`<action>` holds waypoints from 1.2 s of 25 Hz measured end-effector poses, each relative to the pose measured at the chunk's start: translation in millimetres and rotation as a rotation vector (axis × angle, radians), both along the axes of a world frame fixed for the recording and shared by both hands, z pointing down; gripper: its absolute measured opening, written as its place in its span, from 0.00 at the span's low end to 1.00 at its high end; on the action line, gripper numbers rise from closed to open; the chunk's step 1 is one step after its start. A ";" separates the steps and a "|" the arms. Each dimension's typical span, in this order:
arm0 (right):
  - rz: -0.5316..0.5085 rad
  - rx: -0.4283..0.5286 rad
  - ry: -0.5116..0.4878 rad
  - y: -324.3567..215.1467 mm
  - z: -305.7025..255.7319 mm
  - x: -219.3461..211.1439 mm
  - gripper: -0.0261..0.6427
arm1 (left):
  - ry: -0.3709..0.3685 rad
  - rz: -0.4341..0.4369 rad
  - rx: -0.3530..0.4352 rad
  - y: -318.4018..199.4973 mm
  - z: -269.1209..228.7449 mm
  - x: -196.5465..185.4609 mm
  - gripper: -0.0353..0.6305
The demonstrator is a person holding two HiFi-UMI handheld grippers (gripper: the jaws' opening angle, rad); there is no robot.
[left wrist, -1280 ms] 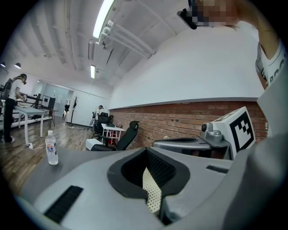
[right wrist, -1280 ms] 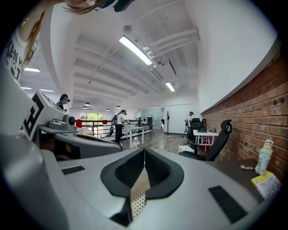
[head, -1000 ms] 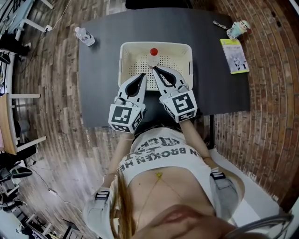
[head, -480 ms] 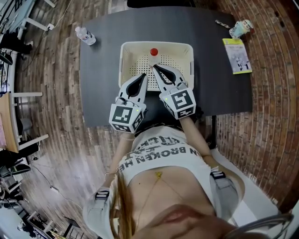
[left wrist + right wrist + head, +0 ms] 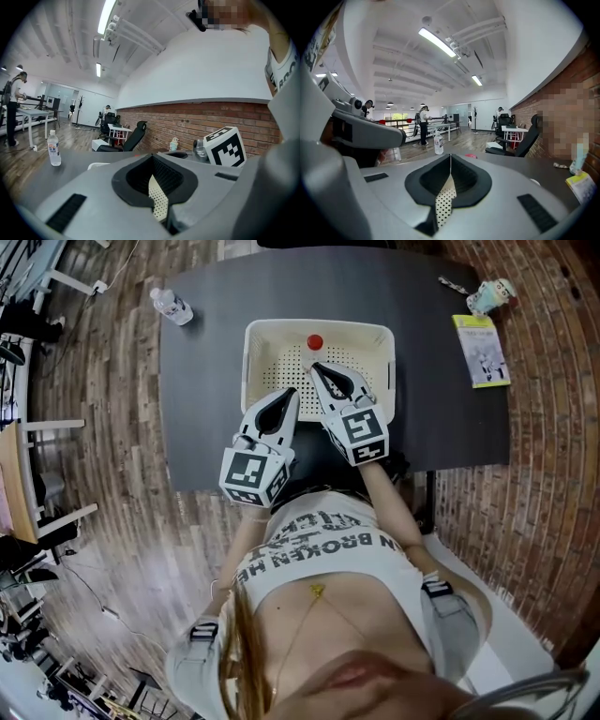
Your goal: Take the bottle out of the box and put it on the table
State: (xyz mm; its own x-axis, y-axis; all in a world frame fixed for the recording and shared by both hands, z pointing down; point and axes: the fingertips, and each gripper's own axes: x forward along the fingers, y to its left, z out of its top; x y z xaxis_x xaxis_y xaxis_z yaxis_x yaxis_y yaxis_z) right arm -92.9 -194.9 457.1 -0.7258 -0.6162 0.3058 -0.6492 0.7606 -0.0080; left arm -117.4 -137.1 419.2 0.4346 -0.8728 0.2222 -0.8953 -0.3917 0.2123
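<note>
Obstruction check: I see a clear water bottle [image 5: 172, 307] standing at the far left corner of the table [image 5: 206, 409], well apart from the box [image 5: 251, 371]. A yellow-green booklet [image 5: 485, 350] and a small figurine [image 5: 494, 294] lie at the far right corner, also clear of the box. Nothing stands between the grippers and the box.

Task item: the red-capped bottle [image 5: 315, 342] is inside the white perforated box, close to its far wall. Only its cap shows plainly.

Right gripper [image 5: 314, 366]: jaws pressed together with nothing between them, tip over the box interior just short of the red cap.

Left gripper [image 5: 293, 393]: jaws likewise together and empty, tip over the near rim of the box, beside the right gripper.

Surface and room: the table top is dark and matte. The floor [image 5: 112, 474] is brick-patterned wood. The gripper views show a brick wall [image 5: 187, 122], a black office chair [image 5: 133, 138] and strip lights [image 5: 438, 43] on a white ceiling.
</note>
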 end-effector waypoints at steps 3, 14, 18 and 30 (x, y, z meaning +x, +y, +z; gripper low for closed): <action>0.007 -0.016 0.017 -6.2 10.3 -1.9 0.05 | 0.006 -0.005 -0.011 -1.3 4.1 -5.7 0.06; 0.034 -0.057 0.047 -20.0 30.9 -0.5 0.05 | 0.018 -0.008 -0.048 -2.1 16.0 -14.4 0.06; 0.051 -0.046 0.041 -24.8 31.2 2.0 0.06 | 0.018 -0.009 -0.051 -5.8 17.3 -15.0 0.06; 0.098 -0.041 0.063 -50.2 39.5 -0.5 0.28 | 0.031 -0.033 -0.071 -2.5 25.0 -26.3 0.06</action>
State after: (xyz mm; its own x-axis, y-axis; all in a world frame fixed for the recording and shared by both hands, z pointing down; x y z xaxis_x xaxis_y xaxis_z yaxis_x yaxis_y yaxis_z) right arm -93.4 -245.1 496.6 -0.6414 -0.6691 0.3754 -0.7205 0.6935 0.0051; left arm -143.7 -139.6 444.2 0.4131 -0.8695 0.2709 -0.9001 -0.3446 0.2665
